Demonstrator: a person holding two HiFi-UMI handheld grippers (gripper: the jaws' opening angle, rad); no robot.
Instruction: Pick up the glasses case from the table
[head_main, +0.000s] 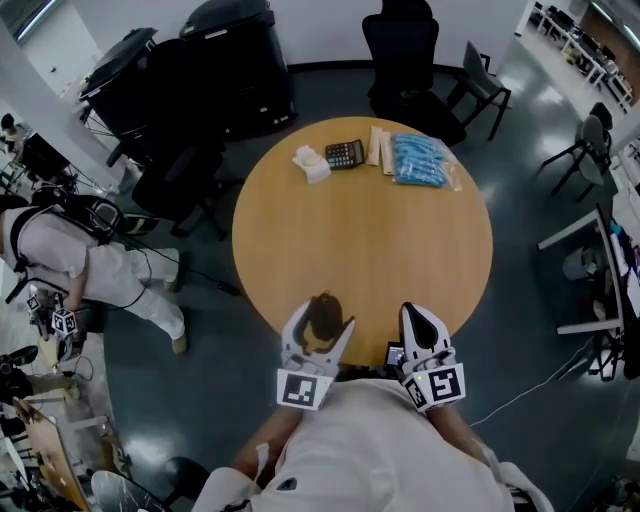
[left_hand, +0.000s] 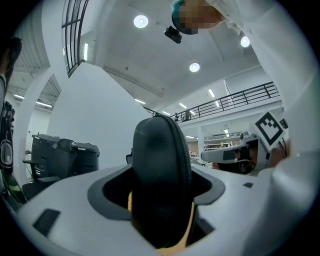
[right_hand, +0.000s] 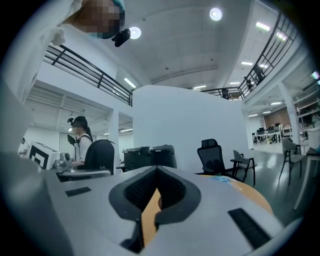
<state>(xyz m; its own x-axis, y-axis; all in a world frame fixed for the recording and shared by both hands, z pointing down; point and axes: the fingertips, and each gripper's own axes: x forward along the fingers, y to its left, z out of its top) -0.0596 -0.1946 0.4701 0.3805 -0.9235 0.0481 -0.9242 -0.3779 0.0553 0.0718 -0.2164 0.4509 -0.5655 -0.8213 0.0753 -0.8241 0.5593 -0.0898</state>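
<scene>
The glasses case (head_main: 324, 318), dark and rounded, sits clamped between the jaws of my left gripper (head_main: 318, 335) at the near edge of the round wooden table (head_main: 360, 250). In the left gripper view the case (left_hand: 161, 185) stands upright and fills the gap between the white jaws, lifted so that only ceiling and room show behind it. My right gripper (head_main: 420, 328) is beside it at the table's near edge, jaws shut with nothing between them; in its own view the right gripper (right_hand: 156, 192) shows its closed tips above the tabletop.
At the table's far side lie a white crumpled tissue (head_main: 311, 163), a calculator (head_main: 344, 153), a pale flat packet (head_main: 380, 150) and a blue packet (head_main: 421, 160). Black office chairs (head_main: 405, 60) stand beyond. A person in white (head_main: 70, 265) is at the left.
</scene>
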